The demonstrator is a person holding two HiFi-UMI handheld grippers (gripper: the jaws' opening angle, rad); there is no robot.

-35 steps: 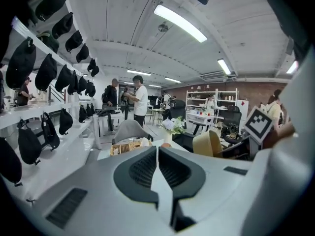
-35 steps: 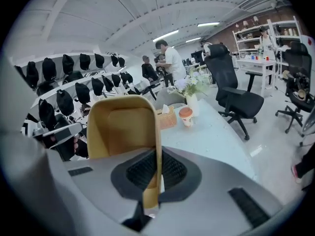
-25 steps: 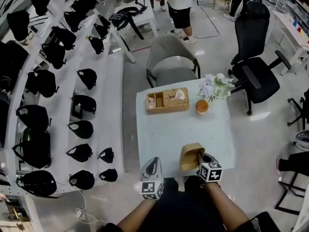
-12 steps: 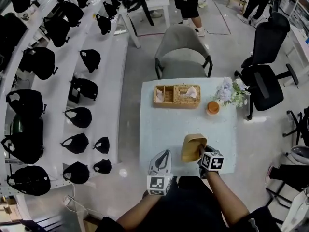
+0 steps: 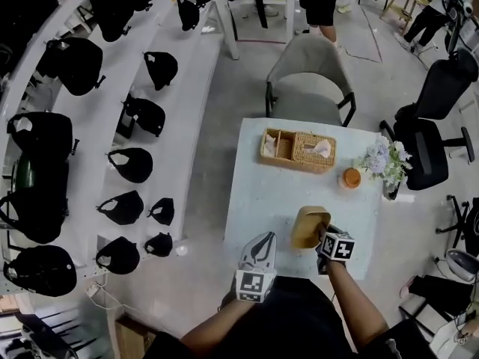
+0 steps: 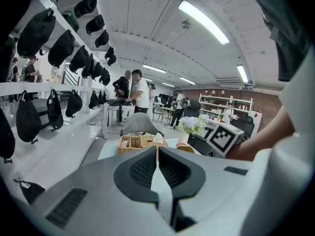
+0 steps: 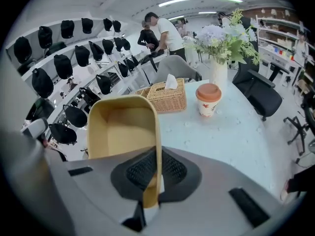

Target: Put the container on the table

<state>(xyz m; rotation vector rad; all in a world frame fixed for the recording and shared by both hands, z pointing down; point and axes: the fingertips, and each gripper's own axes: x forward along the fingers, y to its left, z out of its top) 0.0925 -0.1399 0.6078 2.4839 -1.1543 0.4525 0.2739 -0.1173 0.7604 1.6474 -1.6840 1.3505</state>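
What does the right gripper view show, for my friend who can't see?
The right tool pinches one wall of a tan, open rectangular container over a pale speckled table. Farther along stand a wicker basket, an orange-lidded paper cup and a vase of flowers.

One container [image 5: 310, 226], one wicker basket [image 5: 299, 155], one cup [image 5: 350, 178], one flower vase [image 5: 387, 163], one table [image 5: 262, 194].

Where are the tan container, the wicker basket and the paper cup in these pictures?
tan container [image 7: 120, 129], right gripper view, on its pale inside wall.
wicker basket [image 7: 165, 101], right gripper view, on its woven front wall.
paper cup [image 7: 208, 101], right gripper view, on its side just under the orange lid.
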